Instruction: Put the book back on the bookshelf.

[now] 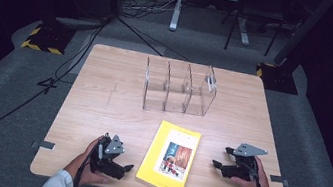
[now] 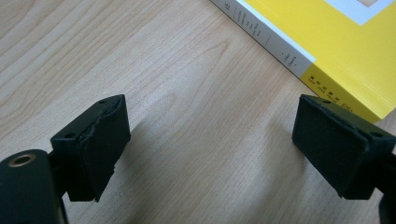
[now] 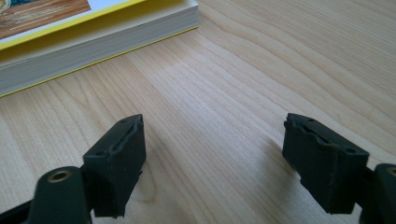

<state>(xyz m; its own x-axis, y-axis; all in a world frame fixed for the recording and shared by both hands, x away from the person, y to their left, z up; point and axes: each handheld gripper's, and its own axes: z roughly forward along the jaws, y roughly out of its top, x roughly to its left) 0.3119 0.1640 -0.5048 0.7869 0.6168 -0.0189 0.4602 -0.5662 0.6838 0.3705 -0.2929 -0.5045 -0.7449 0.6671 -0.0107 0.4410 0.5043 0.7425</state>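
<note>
A yellow book [image 1: 170,157] lies flat on the wooden table [image 1: 102,103], near its front edge, cover up with a picture on it. My left gripper [image 1: 128,167] rests just left of the book, held in a hand, its jaws wide apart over bare wood. In the left gripper view the book's spine [image 2: 299,51] lies just beyond the left gripper [image 2: 210,140]. My right gripper [image 1: 215,163] sits right of the book, open, pointing at it. The right gripper view shows the page edges of the book [image 3: 93,44] ahead of the empty right gripper [image 3: 212,158].
A clear acrylic rack [image 1: 179,87] with three upright compartments stands behind the book, toward the table's far side. Dark floor with cables and stand legs surrounds the table.
</note>
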